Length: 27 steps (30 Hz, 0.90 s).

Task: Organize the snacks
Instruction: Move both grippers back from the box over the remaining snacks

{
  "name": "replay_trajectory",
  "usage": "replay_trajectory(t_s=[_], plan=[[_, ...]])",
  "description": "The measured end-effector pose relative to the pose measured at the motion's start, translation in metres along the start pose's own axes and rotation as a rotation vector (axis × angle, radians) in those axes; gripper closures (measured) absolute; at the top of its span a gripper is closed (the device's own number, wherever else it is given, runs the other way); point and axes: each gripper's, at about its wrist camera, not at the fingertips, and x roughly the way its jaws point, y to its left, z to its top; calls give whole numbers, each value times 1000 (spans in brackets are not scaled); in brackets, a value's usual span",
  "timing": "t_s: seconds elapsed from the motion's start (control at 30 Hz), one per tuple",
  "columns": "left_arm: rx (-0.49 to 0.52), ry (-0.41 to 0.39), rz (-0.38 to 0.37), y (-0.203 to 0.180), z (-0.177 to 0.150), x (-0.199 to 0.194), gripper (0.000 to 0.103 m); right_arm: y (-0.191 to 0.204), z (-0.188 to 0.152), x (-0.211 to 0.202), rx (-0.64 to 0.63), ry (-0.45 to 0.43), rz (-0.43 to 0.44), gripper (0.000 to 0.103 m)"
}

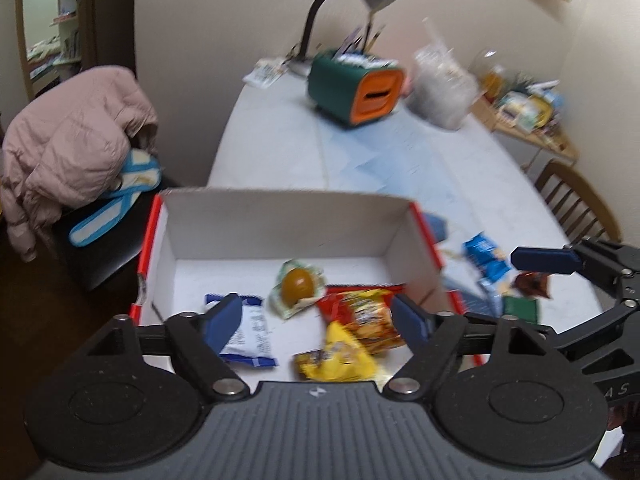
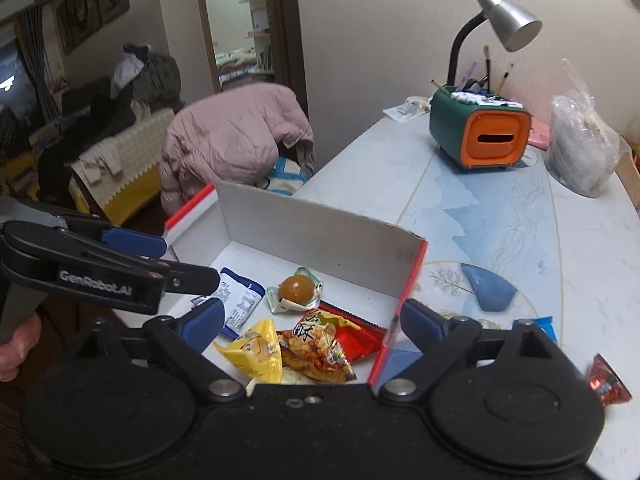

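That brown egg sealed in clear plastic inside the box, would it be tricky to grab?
The brown egg in its clear wrapper is round, so it may roll or squirt from pads. The glossy film probably slips. Its flat sealed edges look easier to pinch.

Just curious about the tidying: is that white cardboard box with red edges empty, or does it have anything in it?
Not empty. The white cardboard box with red edges holds a yellow packet, a red packet and other snacks.

Yellow packet [image 2: 256,354] near box's [image 2: 304,236] front edge: lower part hidden behind right tool body. Red-brown wrapper [image 2: 608,382] partly hidden likewise. Left-wrist view blurred; packet print unreadable.
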Motion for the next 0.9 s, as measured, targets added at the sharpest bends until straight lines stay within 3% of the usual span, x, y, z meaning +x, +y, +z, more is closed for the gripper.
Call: replay_trajectory(t_s=[0.1,0.2,0.47,0.67,0.9], plan=[[10,-23,-23,-13,-1,-9,20,-6,-4,-20,22,-28,7,7],[20,-40,-46,-26,-4,-16,19,-12,-12,-38,45,-61,2,0],[54,-63,-105,-64,-14,-23,18,-45,-40,-79,114,-109,-25,0],[53,-77,-151,-98,-16,-12,1,-79,-64,-105,160,-113,-89,0],[86,-43,-155,-154,-18,17,1,-133,-95,-120,218,-86,-157,0]])
